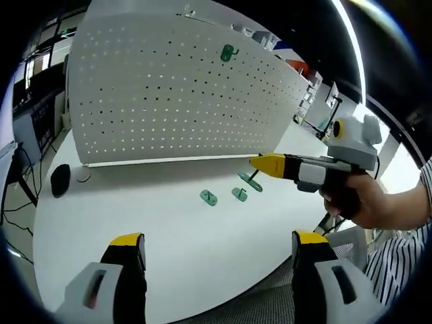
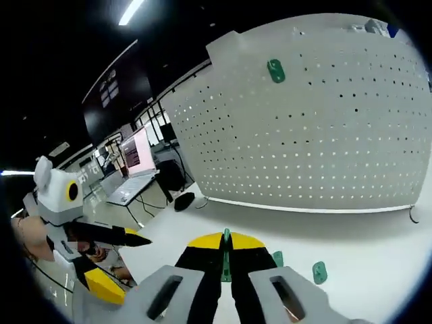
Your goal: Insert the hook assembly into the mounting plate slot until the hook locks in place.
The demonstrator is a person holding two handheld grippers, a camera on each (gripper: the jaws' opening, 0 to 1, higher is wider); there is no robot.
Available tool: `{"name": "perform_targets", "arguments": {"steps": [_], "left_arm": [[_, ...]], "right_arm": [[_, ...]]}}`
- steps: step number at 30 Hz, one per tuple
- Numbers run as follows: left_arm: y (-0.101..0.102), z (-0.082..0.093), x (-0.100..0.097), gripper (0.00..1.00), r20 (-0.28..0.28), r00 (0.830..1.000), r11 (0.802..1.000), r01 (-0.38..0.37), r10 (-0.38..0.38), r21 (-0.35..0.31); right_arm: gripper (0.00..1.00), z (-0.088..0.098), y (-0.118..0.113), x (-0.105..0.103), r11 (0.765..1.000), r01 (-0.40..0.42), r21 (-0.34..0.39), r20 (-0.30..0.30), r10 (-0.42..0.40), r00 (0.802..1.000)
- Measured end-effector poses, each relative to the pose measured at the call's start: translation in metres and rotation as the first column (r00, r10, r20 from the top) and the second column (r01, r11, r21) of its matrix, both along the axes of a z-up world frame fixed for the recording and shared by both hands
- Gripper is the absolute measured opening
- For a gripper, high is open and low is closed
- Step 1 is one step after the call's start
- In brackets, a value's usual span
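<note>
Step in hand, my read: hook picked, transport to the board, insertion not yet started

Right gripper (image 2: 226, 260): fingers together, clamped on a green hook (image 2: 226, 255) standing up between the tips, held above the white surface (image 2: 351, 243). In the left gripper view it comes in from the right, a person's hand (image 1: 358, 199) on it, hook (image 1: 254, 178) hanging off the tip

Left gripper (image 1: 219, 253): fingers apart, nothing in them, low over the near edge of the surface

Count, near to far:
- loose green hooks on the surface: 2 (image 1: 208, 197) (image 1: 239, 194), just beyond the held one
- held hook: 1
- hook already seated on the pegboard (image 1: 175, 94): 1 (image 1: 228, 52), upper part
- pegboard: 1, upright at the far side of the surface

Dark mouse-like thing (image 1: 60, 179) far left near the board's foot

Next move calls for lifting the hook to a free hole row, squaring its back tabs to the board, then pressing in until it locks. Left could steady the board
</note>
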State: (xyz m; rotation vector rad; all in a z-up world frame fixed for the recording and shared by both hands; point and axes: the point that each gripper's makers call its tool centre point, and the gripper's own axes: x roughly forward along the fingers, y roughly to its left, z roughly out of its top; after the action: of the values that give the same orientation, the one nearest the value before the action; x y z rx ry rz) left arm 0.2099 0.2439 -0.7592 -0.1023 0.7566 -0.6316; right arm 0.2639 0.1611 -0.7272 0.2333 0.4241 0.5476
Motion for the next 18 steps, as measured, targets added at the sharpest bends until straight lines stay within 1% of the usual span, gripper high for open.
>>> {"name": "perform_targets", "arguments": {"steps": [3,5,9,15,18], "left_arm": [[-0.003,0.001,-0.001,0.91,-0.005,1.0,1.0,0.008,-0.008,-0.004],[-0.006,0.001,-0.001,0.9,-0.01,1.0,1.0,0.011,-0.011,-0.008],[-0.015,0.001,-0.005,0.87,-0.021,0.999,1.0,0.027,-0.027,-0.016],[-0.027,0.003,-0.009,0.84,-0.015,0.998,0.998,0.054,-0.054,-0.031],[-0.032,0.006,-0.008,0.81,-0.005,0.998,0.997,0.056,-0.056,-0.054]], "right_arm": [[0.0,0.006,0.006,-0.008,1.0,-0.009,0.023,0.01,0.009,1.0],[0.0,0.007,0.012,-0.014,0.999,-0.027,0.039,0.007,0.027,1.0],[0.0,0.007,0.018,-0.025,0.998,-0.049,0.05,0.006,0.049,0.999],[0.0,0.015,0.023,-0.037,0.995,-0.067,0.077,0.017,0.066,0.998],[0.0,0.02,0.027,-0.042,0.992,-0.082,0.097,0.024,0.08,0.997]]}}
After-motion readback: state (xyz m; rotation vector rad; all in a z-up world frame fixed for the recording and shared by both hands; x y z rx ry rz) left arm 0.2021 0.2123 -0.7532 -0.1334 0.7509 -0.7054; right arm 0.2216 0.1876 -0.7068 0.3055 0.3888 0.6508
